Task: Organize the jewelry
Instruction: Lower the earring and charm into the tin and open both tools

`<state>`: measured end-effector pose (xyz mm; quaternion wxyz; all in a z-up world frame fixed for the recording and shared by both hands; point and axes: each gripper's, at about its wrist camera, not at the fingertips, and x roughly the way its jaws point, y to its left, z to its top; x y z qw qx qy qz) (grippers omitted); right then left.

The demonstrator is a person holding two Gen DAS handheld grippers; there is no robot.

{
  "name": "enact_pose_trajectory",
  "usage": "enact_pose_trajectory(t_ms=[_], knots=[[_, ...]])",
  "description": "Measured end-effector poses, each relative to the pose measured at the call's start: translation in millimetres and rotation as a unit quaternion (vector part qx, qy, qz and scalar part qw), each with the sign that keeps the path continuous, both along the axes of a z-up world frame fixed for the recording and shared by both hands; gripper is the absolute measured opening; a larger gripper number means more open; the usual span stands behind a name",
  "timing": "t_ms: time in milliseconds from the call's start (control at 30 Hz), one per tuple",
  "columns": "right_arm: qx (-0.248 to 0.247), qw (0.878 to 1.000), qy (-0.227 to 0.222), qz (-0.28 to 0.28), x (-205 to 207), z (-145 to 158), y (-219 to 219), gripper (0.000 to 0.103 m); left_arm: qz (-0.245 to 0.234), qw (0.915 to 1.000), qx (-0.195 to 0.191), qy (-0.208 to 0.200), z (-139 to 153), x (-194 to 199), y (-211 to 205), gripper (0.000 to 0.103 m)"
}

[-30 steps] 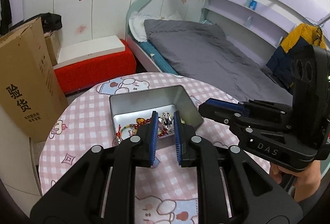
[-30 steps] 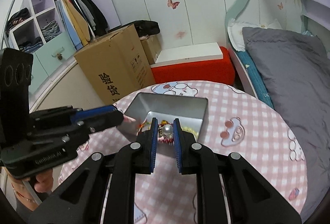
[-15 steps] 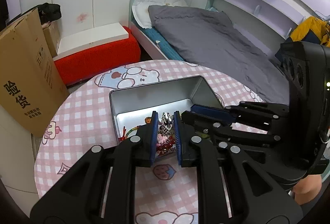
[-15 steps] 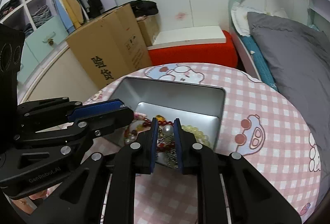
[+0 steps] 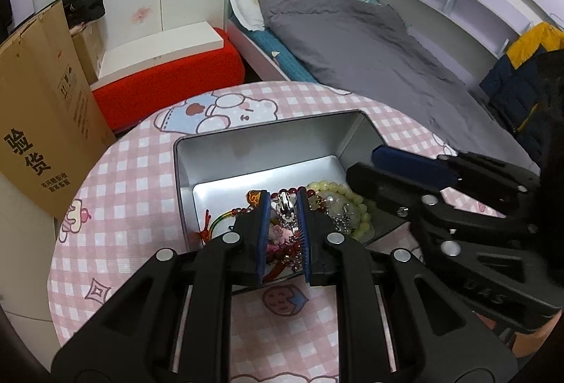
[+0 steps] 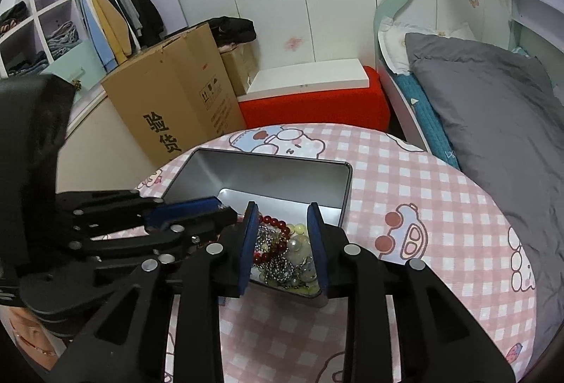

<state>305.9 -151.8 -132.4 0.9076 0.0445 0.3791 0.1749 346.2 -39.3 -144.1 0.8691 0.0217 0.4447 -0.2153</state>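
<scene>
Jewelry (image 6: 282, 252) now sits heaped in the tin (image 6: 268, 171) on the table (image 6: 423, 207); my right gripper (image 6: 282, 249) fingers are spreading over it, releasing. Left gripper (image 5: 283, 231) fingers stay narrow, perhaps pinching a silver charm (image 5: 286, 207).

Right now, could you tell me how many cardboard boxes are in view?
2. A large cardboard box with printed characters stands on the floor beyond the table's far left edge. A smaller cardboard box sits behind it near the wall, under dark clothing. Others may be hidden.
</scene>
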Motion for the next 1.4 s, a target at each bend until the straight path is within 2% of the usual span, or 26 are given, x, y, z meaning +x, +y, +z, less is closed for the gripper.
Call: enact_pose_trajectory(t_ms=[633,867,900,967,1000,1067,1300,1400], knots=[[0.012,1.0,-0.012,0.0,-5,14,-6,0.037,0.015,0.9999,0.007,0.005,-5,5,-3,0.016],[0.018,1.0,-0.02,-0.001,-11,21,-9,0.038,0.017,0.9997,0.012,-0.01,3,-1,-3,0.016],[0.02,1.0,-0.022,-0.002,-13,23,-10,0.038,0.018,0.9997,0.011,-0.013,6,-3,-2,0.018],[0.021,0.999,-0.025,-0.003,-16,26,-10,0.038,0.023,0.9995,0.007,-0.02,12,-8,1,0.035],[0.022,0.999,-0.028,-0.004,-18,28,-11,0.039,0.029,0.9991,0.008,-0.031,16,-12,2,0.059],[0.028,0.999,-0.031,-0.005,-22,32,-13,0.04,0.037,0.9978,0.011,-0.053,23,-19,5,0.062],[0.026,0.998,-0.053,-0.005,-49,53,-13,0.044,0.051,0.9954,0.011,-0.081,48,-47,12,0.063],[0.026,0.998,-0.061,-0.008,-62,60,-13,0.05,0.072,0.9914,0.025,-0.107,61,-70,19,0.068]])
